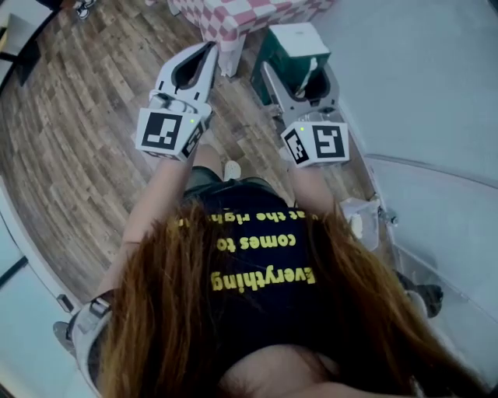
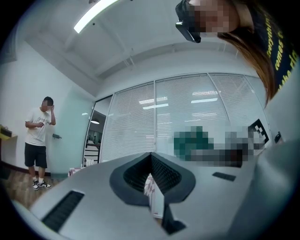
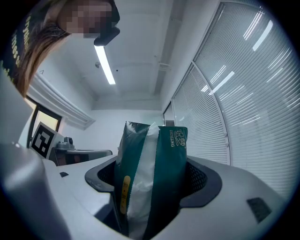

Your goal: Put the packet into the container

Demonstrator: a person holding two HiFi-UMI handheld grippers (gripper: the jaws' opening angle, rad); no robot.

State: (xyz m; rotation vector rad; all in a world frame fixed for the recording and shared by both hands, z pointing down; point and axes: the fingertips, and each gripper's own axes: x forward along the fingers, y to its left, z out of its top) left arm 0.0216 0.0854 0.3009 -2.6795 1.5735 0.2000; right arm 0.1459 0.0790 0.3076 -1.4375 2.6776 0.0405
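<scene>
A dark green and white packet (image 3: 165, 165) stands upright between the jaws of my right gripper (image 3: 152, 171), which is shut on it. In the head view the same packet (image 1: 296, 43) sticks out beyond the right gripper (image 1: 296, 68), held level over the floor. My left gripper (image 1: 208, 53) is beside it to the left, its jaws closed together with nothing in them. In the left gripper view the left gripper (image 2: 151, 155) has its tips meeting, and checkered cloth shows through the gap behind them. No container is in view.
A table with a red-and-white checkered cloth (image 1: 233, 17) stands just ahead of both grippers on the wood floor (image 1: 70, 148). A curved clear partition (image 1: 436, 233) runs along the right. A person (image 2: 38, 140) stands far off by a glass wall with blinds (image 2: 187, 117).
</scene>
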